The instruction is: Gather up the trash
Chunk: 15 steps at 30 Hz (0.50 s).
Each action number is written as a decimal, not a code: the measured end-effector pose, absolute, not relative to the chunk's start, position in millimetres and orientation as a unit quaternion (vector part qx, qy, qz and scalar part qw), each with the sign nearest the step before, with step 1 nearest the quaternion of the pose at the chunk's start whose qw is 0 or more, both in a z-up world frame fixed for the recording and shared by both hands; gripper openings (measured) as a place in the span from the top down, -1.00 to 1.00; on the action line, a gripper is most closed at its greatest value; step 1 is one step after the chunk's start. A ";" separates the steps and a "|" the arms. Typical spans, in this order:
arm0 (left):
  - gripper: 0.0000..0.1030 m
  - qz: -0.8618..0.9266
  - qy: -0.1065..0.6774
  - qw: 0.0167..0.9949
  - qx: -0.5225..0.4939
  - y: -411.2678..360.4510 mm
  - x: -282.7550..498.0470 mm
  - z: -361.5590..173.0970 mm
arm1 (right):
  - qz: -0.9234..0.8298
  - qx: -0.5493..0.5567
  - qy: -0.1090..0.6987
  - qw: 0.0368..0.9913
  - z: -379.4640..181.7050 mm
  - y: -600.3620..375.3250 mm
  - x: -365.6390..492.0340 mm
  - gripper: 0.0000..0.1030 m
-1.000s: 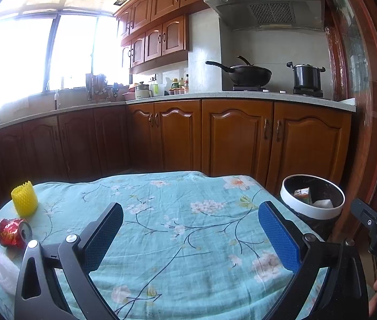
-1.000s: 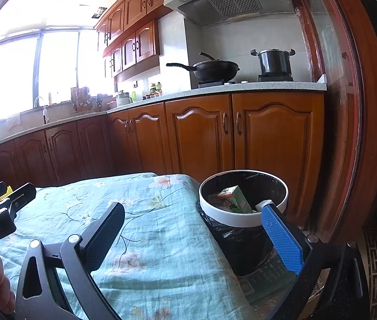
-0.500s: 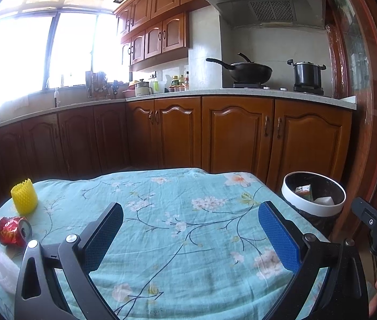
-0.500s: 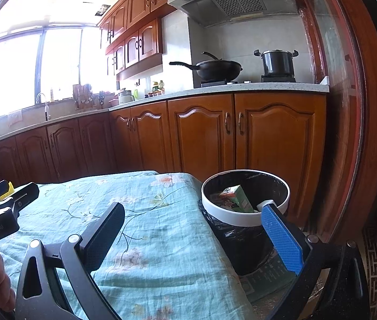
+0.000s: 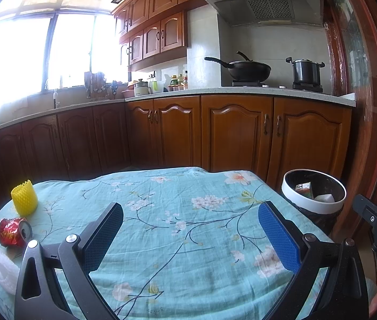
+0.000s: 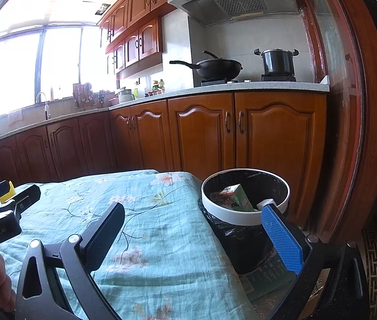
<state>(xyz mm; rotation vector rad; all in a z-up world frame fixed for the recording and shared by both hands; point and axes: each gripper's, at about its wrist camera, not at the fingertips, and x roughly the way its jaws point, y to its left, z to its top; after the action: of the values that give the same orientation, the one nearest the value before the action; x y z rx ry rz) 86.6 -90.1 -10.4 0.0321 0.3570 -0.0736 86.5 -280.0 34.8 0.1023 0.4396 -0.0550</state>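
left gripper (image 5: pixel 191 236) pulled back slightly | can (image 5: pixel 14 232) crushed | plastic (image 5: pixel 1 272) cut off

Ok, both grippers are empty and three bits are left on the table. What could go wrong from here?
The crushed red can lies on its side near the cloth's left edge, so a clumsy pinch might roll it off. The clear plastic wrap is pale and partly out of view, easy to miss. The trash bin stands off the table's far right corner, a long carry.

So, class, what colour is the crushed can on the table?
Red can, clearest in the left wrist view.
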 end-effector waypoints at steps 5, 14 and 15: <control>-0.99 -0.037 0.178 0.983 0.016 -90.5 86.7 -10.5 | -0.027 0.050 0.219 0.974 34.9 -280.1 86.7 -1.00; -0.99 -0.040 0.178 0.983 0.020 -88.9 86.3 -11.0 | -0.028 0.049 0.218 0.974 37.7 -281.5 84.6 -1.00; -0.99 -0.040 0.178 0.983 0.021 -88.8 85.9 -10.9 | -0.027 0.050 0.218 0.974 37.6 -281.6 84.6 -1.00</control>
<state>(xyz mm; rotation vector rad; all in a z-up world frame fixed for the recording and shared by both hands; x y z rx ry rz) 85.9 -88.8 -10.9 0.0412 0.3585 -0.0801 84.6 -281.6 37.6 0.1015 0.4393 -0.0544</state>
